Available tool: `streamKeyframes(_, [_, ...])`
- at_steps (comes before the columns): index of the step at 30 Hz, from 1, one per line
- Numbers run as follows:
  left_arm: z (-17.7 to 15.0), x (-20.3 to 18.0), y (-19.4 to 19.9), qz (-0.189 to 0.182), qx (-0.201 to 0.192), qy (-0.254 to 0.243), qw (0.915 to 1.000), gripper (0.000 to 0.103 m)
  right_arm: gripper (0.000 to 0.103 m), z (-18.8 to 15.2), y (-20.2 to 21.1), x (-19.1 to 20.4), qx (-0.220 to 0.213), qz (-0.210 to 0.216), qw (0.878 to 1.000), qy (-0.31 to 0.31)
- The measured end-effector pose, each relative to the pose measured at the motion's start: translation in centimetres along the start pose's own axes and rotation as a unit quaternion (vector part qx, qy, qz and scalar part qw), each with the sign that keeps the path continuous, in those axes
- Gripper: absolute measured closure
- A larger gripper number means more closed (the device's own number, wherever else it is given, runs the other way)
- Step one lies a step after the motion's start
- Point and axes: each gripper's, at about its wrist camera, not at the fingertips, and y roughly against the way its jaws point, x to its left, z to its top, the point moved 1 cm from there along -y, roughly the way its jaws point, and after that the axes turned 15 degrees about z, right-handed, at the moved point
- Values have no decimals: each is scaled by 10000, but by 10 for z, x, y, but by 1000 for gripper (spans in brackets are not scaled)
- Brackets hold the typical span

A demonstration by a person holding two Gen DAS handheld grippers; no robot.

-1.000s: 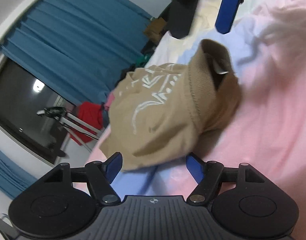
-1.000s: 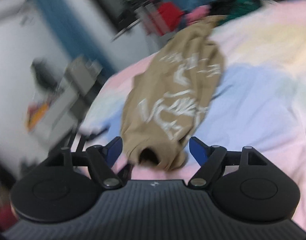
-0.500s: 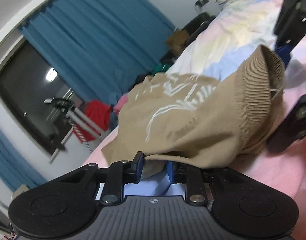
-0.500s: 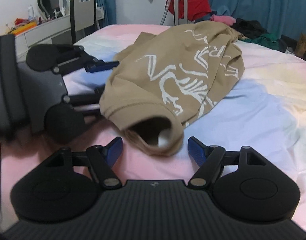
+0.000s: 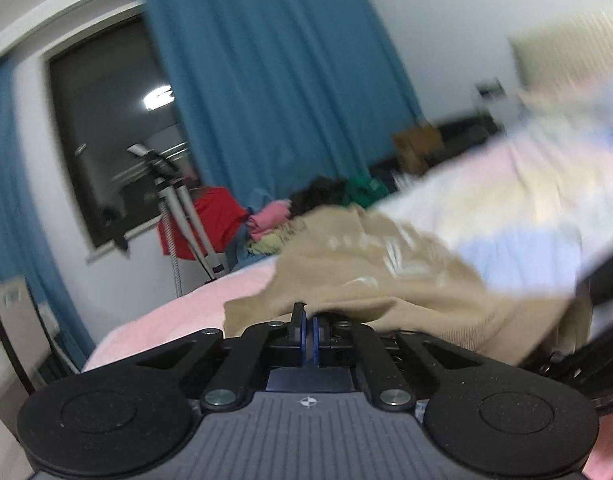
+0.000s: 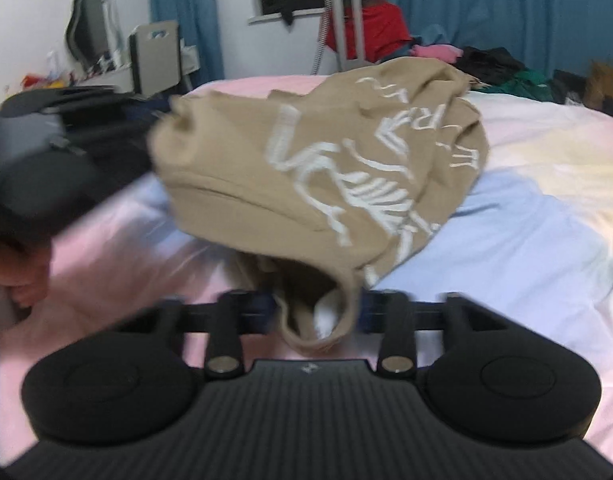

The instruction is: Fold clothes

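Tools level, pinching shirt

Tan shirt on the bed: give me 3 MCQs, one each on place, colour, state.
1. Where does the red garment sit?
A. at the far end of the room, beside a tripod under the window
B. on the bed beside the tan shirt
C. on the chair

2. What colour is the print on the tan shirt?
A. black
B. white
C. red

3. How does the left gripper stand?
A. wide open
B. shut on the shirt's edge
C. out of view

Key: 1 A, it lies past the bed by the tripod; 2 B, white skeleton graphic and letters; 3 B, its fingers have just closed on tan cloth.
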Motion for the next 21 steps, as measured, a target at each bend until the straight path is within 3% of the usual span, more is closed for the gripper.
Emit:
streamKeyframes(2, [12,18,10,83,-14,509,9987,101,90,2,8,0,-84,-54,9999,52])
streamKeyframes(4, [25,29,26,194,-87,889,9958,101,90,8,23,3,-254,-118,9995,109])
streamKeyframes(10, [72,51,100,333,-597,1434,9873,101,93,48,98,9,-1269,-111,9918,59])
streamKeyframes(14, [105,71,170,326,-1038,1605,9810,101,93,76,172,26,-1839,141,9816,502])
streamKeyframes(18, [134,84,236,242,-1361,1603,9773,101,92,94,236,47,-2061,417,9716,1087])
streamKeyframes(21, [148,98,264,134,-1388,1745,9747,101,92,107,260,53,-2109,598,9668,1315])
